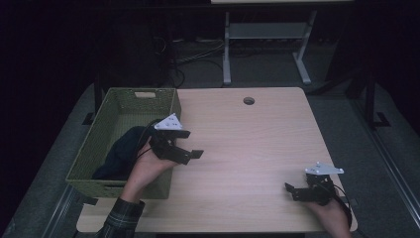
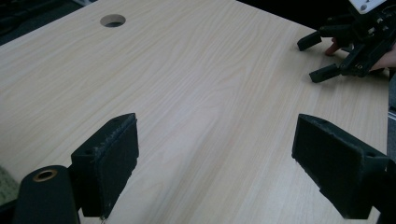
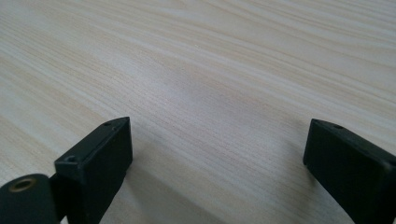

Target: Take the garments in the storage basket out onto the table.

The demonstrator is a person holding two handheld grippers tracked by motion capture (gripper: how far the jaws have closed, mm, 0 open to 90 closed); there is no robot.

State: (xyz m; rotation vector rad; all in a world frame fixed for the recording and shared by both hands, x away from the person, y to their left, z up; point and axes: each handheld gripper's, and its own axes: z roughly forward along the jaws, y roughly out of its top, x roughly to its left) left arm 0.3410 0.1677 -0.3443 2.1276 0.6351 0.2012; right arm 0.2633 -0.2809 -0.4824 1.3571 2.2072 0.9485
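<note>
The left gripper [image 1: 190, 144] was held spread and empty just beside the green basket [image 1: 106, 144], evidently near the dark cloth [image 1: 121, 151] inside, while the right gripper [image 1: 292, 191] was rested released on the table [image 1: 247, 148].

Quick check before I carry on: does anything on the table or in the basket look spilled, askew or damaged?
Nothing stands out. The dark cloth lies bunched inside the green basket, none hanging over the rim. The basket sits at the table's left edge. Both the left claw and the right claw are open and empty.

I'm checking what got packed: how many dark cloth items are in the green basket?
1 that I can make out: a dark cloth bunched in the near part of the green basket, beside the left gripper. More could lie under it.
</note>
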